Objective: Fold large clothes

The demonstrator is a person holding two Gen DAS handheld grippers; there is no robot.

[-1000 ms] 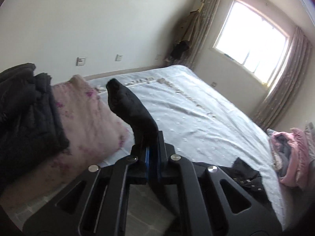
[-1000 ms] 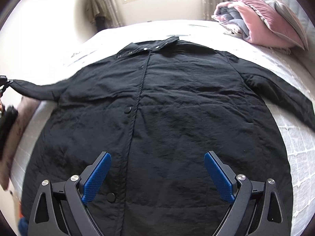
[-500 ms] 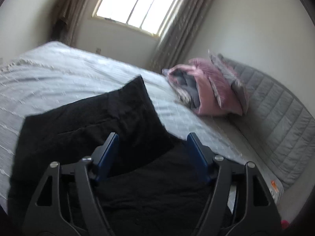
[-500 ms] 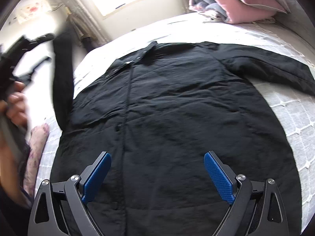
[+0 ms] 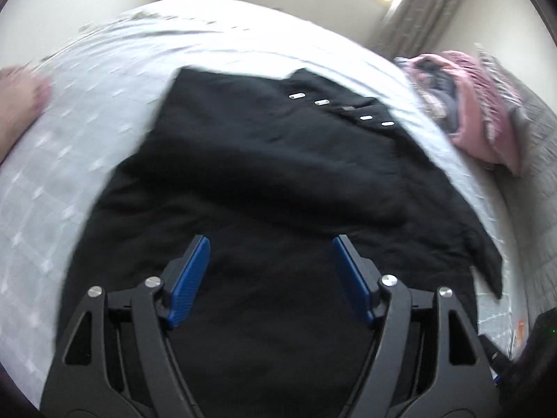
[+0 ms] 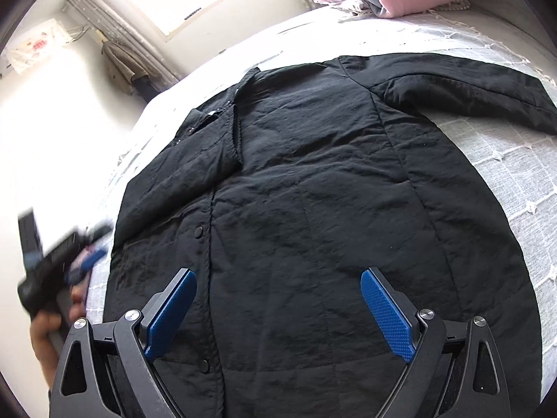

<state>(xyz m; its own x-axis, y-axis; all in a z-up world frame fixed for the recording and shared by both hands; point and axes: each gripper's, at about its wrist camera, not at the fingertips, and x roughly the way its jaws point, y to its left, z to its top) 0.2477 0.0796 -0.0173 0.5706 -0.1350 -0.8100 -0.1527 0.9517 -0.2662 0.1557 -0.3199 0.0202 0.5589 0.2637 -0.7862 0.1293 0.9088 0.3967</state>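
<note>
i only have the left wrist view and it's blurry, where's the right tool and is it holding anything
observer: The right tool is open and empty, above the lower front of the black coat.
operator: is the right sleeve folded in yet
observer: No, the right sleeve lies stretched out sideways on the bedspread.
operator: front closed?
observer: It looks closed at the snap; higher up, the folded left sleeve covers it.
</note>
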